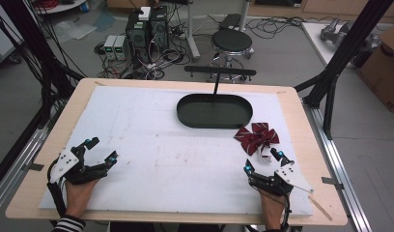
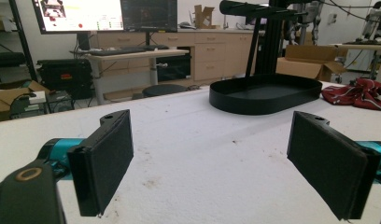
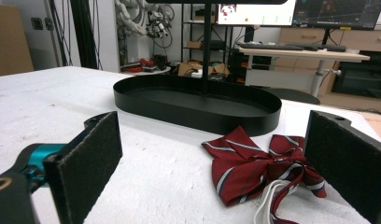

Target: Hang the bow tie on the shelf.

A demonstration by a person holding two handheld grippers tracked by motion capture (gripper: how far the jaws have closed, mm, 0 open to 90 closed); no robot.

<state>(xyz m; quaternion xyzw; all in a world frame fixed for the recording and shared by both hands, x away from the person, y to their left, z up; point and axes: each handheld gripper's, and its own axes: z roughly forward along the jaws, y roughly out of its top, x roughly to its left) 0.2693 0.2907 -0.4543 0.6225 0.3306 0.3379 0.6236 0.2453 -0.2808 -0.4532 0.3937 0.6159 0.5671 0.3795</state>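
We find a lab table (image 1: 50, 159) under white padding. The bow tie (image 1: 256, 137) lies untouched beside the black tray (image 1: 214, 110) (its stand bare). Right gripper (image 1: 263, 161) gapes just short of it; left gripper (image 1: 102, 150) idles open. We judge everything remains.

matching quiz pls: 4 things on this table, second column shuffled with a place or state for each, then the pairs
1. bow tie
2. oval tray
3. left gripper
4. right gripper

A. black, at the far middle of the table, a T-shaped stand rising from it
B. open near the table's left front corner, nothing between its jaws
C. dark red with pale stripes, lying just right of the tray's near end
D. open at the right front, right behind the bow tie

Pairs: 1-C, 2-A, 3-B, 4-D
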